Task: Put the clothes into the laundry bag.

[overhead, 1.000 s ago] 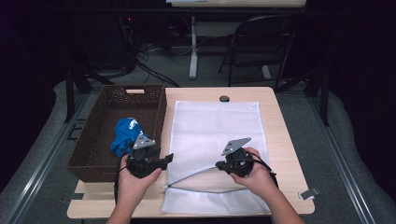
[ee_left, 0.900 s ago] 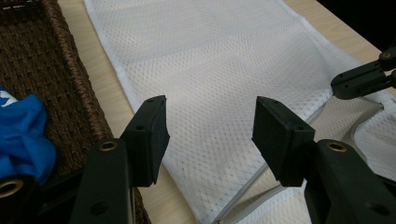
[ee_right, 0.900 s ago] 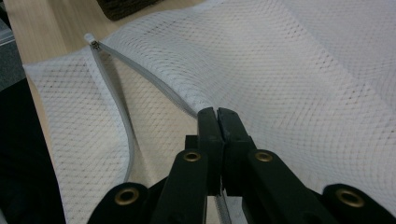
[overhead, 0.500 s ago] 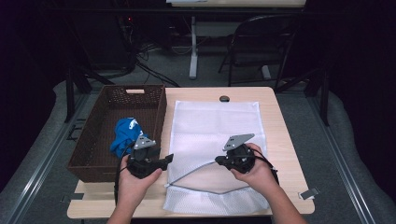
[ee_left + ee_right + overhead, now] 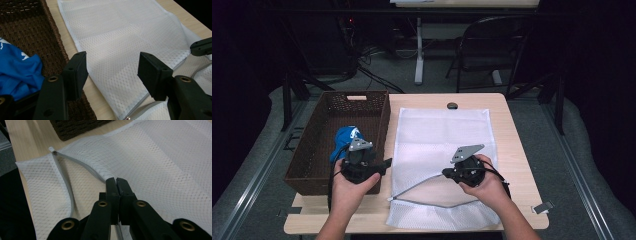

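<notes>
Right claw [image 5: 116, 181] pinches the white mesh bag's [image 5: 442, 135] zipper edge; left claw [image 5: 112, 72] spread, just widened, empty.

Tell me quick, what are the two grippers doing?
Left gripper: open, jaws just widened, nothing between them.
Right gripper: shut on the zipper edge of the mesh bag, lifting it.

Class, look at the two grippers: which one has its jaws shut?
The right gripper: its jaws are pinched on the mesh bag's zip edge, while the left gripper gapes with nothing between.
</notes>
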Motion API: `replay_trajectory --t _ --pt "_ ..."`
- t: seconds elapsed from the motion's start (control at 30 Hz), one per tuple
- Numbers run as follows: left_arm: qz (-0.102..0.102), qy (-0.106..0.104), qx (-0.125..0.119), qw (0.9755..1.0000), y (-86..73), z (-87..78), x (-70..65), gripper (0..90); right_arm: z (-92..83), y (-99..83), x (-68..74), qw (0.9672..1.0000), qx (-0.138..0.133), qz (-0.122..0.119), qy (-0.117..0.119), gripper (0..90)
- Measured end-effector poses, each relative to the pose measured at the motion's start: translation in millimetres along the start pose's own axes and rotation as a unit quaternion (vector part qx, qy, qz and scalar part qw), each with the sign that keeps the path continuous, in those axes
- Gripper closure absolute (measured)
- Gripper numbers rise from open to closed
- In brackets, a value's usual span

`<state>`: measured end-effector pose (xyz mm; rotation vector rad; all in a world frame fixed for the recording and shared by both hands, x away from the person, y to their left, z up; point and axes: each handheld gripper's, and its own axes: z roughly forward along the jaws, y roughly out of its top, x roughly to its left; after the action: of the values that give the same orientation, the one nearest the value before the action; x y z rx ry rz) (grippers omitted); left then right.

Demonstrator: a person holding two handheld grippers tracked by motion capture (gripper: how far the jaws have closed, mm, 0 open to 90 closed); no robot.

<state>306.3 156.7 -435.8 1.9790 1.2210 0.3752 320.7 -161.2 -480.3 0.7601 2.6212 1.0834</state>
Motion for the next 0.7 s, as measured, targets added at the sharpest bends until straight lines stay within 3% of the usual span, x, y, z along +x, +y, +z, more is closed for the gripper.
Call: replay_trajectory --t 0.3,0.53,0.7 --pt "-0.012 0.031 0.012 0.9994 15.6 -4.2 14.9 30.6 0.2 -1.2 -0.9 1.0000 -0.003 0.001 0.005 89.0" --pt "-0.036 0.043 0.029 0.9980 28.4 1.9 43.1 26.1 2.2 -3.4 -0.6 1.0000 0.001 0.004 0.007 89.0" --pt "-0.038 0.083 0.043 0.9949 38.4 6.9 61.6 26.2 1.6 -3.6 -0.8 1.0000 -0.001 0.005 0.005 88.9"
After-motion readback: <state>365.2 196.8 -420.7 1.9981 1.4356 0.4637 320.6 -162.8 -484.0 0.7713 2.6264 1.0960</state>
